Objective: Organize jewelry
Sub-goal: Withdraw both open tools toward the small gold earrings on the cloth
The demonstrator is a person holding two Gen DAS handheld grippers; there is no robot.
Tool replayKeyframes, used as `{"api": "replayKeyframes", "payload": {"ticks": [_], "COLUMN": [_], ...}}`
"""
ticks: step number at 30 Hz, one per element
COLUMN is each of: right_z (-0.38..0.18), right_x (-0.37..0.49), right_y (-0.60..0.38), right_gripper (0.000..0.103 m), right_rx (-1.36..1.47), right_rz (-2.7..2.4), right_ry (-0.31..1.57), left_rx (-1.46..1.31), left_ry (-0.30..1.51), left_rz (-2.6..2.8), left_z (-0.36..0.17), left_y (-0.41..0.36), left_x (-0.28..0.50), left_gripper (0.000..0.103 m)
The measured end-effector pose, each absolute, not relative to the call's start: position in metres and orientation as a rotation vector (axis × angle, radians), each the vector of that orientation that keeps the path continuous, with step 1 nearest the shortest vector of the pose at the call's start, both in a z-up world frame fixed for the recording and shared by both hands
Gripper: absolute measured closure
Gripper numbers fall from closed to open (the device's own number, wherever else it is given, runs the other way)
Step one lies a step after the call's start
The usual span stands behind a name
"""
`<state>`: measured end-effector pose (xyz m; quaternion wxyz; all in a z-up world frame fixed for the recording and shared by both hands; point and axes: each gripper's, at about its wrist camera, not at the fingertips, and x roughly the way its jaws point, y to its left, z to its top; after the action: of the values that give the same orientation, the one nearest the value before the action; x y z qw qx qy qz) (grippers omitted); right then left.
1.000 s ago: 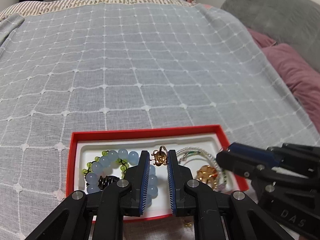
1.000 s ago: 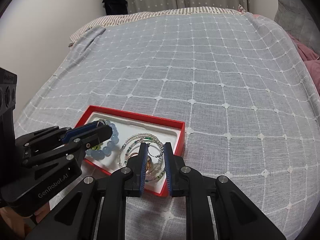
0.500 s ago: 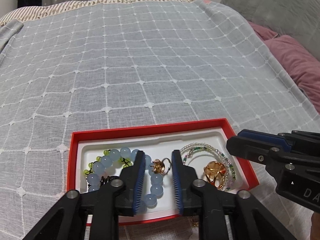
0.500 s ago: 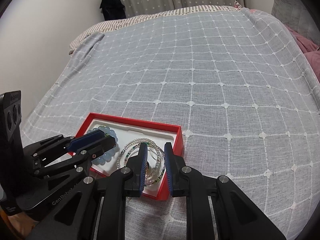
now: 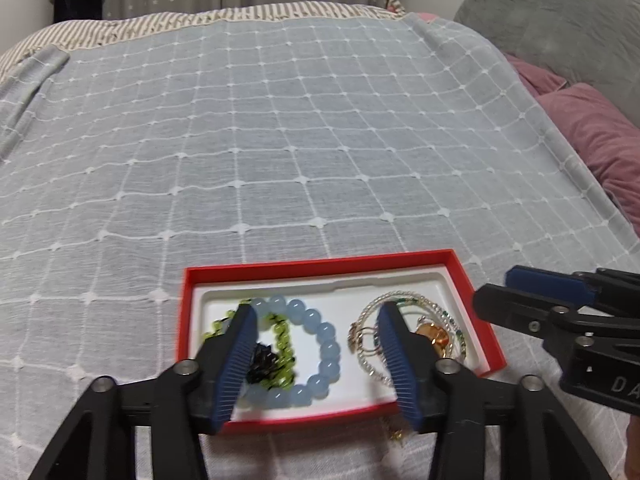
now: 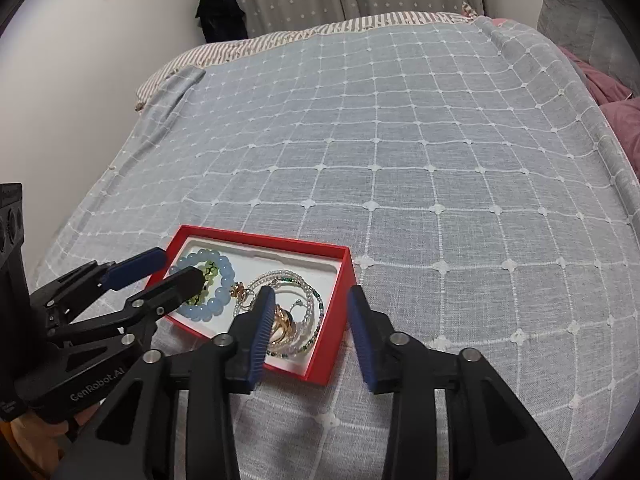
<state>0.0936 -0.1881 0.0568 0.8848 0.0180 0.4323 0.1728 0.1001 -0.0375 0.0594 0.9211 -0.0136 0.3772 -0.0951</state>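
Note:
A red tray (image 5: 320,266) (image 6: 338,288) with a white liner lies on the bed. It holds a pale blue bead bracelet (image 5: 326,344) (image 6: 224,284), a green bead bracelet (image 5: 282,340), a black piece (image 5: 262,362), a small gold ring (image 5: 362,338) (image 6: 242,292), a clear beaded bracelet (image 5: 416,304) (image 6: 308,300) and a gold ornament (image 5: 434,336) (image 6: 284,320). My left gripper (image 5: 316,320) (image 6: 170,270) is open and empty above the tray. My right gripper (image 6: 312,304) (image 5: 496,292) is open and empty above the tray's right end.
The bed is covered by a grey-blue blanket with a white grid (image 5: 280,140). Pink pillows (image 5: 600,136) and a grey cushion (image 5: 560,20) lie on the right. A small gold piece (image 5: 394,430) lies on the blanket just in front of the tray.
My left gripper let the gold ring go into the tray, then opened wide and drew back. My right gripper also opened wide and drew back from the tray.

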Motion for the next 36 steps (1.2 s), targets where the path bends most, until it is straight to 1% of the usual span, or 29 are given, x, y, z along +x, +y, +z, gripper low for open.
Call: {"api": "replayKeyframes", "payload": {"ticks": [3, 6, 8, 10, 12, 22, 32, 33, 35, 36], "right_z": [0.061, 0.065, 0.066, 0.066, 0.064, 0.038, 0.015, 0.013, 0.010, 0.008], "right_x": [0.087, 0.080, 0.075, 0.070, 0.065, 0.040, 0.034, 0.034, 0.034, 0.034], "right_y": [-0.191, -0.193, -0.194, -0.194, -0.192, -0.184, -0.184, -0.184, -0.183, -0.183], "right_gripper": [0.049, 0.044, 0.043, 0.043, 0.043, 0.043, 0.043, 0.043, 0.043, 0.043], "right_rx": [0.041, 0.039, 0.040, 0.036, 0.023, -0.060, -0.101, -0.106, -0.111, -0.115], "right_rz": [0.361, 0.355, 0.347, 0.341, 0.340, 0.298, 0.265, 0.261, 0.258, 0.259], "right_ry": [0.899, 0.903, 0.908, 0.914, 0.924, 1.044, 1.113, 1.116, 1.121, 1.126], "left_rx": [-0.014, -0.008, -0.018, -0.032, -0.040, -0.081, 0.000, 0.000, 0.005, 0.013], "left_ry": [0.784, 0.805, 0.825, 0.845, 0.874, 1.063, 1.089, 1.092, 1.098, 1.100], "left_rz": [-0.175, -0.149, -0.141, -0.128, -0.108, -0.068, -0.083, -0.086, -0.098, -0.100], "left_z": [0.061, 0.060, 0.058, 0.055, 0.051, 0.012, -0.006, -0.006, -0.008, -0.009], "left_y": [-0.032, -0.026, -0.020, -0.014, -0.009, -0.008, -0.021, -0.020, -0.019, -0.019], "left_x": [0.092, 0.084, 0.079, 0.073, 0.068, 0.048, 0.031, 0.030, 0.030, 0.030], "left_gripper": [0.036, 0.026, 0.020, 0.012, 0.010, 0.009, 0.009, 0.010, 0.015, 0.020]}}
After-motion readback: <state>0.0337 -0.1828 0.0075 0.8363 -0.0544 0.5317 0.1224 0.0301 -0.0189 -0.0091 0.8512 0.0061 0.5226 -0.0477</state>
